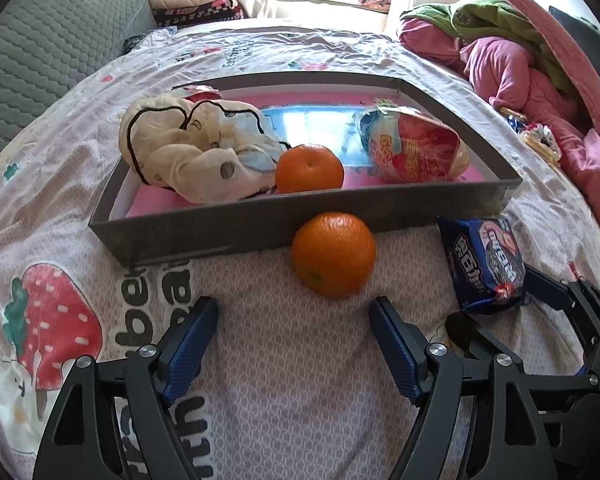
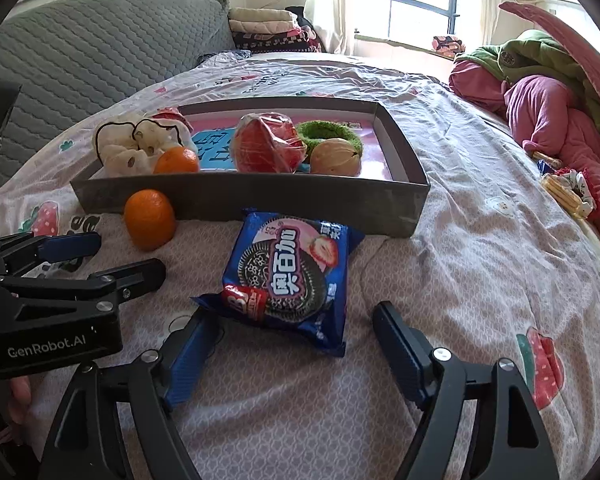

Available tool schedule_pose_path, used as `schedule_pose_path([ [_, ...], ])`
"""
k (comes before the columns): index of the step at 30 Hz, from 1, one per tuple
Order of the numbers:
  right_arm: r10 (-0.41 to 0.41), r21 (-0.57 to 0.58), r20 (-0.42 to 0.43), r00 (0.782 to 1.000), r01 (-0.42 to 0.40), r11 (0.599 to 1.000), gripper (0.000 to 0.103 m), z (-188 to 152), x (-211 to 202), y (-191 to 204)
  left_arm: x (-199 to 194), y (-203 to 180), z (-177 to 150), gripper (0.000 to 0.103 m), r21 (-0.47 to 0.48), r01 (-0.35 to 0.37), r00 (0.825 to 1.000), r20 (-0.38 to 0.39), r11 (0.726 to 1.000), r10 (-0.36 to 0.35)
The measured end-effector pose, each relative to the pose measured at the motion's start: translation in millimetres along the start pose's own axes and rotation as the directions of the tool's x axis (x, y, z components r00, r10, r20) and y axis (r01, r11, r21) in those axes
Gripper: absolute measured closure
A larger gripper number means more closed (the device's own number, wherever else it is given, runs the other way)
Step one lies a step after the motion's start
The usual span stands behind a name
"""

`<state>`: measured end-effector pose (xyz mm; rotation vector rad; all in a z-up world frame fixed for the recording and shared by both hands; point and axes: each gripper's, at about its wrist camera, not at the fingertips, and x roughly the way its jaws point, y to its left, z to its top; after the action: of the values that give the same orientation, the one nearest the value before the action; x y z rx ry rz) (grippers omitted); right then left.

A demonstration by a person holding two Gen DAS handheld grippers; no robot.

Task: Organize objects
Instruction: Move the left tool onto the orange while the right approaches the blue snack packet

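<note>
A grey box on the bed holds a cream cloth, an orange, a red snack bag, a green ring and a pale fruit. A second orange lies on the sheet against the box's front wall. A blue Oreo packet lies to its right. My left gripper is open, just short of the loose orange. My right gripper is open, its fingertips either side of the packet's near end.
A pile of pink and green clothes lies at the right of the bed. Small wrapped snacks lie beside it. A grey quilted headboard and folded blankets stand at the far left.
</note>
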<state>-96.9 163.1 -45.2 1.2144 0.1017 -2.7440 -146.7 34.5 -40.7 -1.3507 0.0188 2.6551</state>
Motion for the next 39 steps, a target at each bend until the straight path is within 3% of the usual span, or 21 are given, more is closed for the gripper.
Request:
schedule_pose_path([
  [23, 0.018, -0.015, 0.012, 1.0, -0.018, 1.0, 0.023, 19.0, 14.7, -4.9, 11.6, -2.9, 18.0, 0.023, -0.018, 0.011, 1.0, 0.016, 1.0, -0.011],
  [27, 0.024, -0.017, 0.013, 1.0, -0.024, 1.0, 0.027, 20.0, 15.1, -5.4, 12.8, -4.3, 19.4, 0.023, -0.019, 0.014, 1.0, 0.018, 1.0, -0.013],
  [31, 0.022, -0.021, 0.019, 1.0, -0.021, 1.0, 0.035, 19.6, 12.8, -6.3, 12.6, -6.5, 19.4, 0.028, -0.014, 0.02, 1.0, 0.023, 1.0, -0.02],
  [33, 0.018, -0.026, 0.017, 1.0, -0.018, 1.0, 0.038, 19.5, 11.9, -6.0, 11.8, -9.0, 18.8, 0.034, -0.005, 0.026, 0.999, 0.026, 1.0, -0.025],
  [35, 0.017, -0.022, 0.019, 1.0, -0.017, 1.0, 0.04, 19.2, 10.7, -6.7, 9.8, -11.8, 18.6, 0.046, 0.001, 0.048, 0.998, 0.027, 0.999, -0.048],
  [39, 0.017, -0.012, 0.026, 1.0, -0.017, 1.0, 0.047, 18.8, 7.3, -9.0, 7.9, -14.9, 17.7, 0.053, 0.007, 0.072, 0.997, 0.026, 0.997, -0.072],
])
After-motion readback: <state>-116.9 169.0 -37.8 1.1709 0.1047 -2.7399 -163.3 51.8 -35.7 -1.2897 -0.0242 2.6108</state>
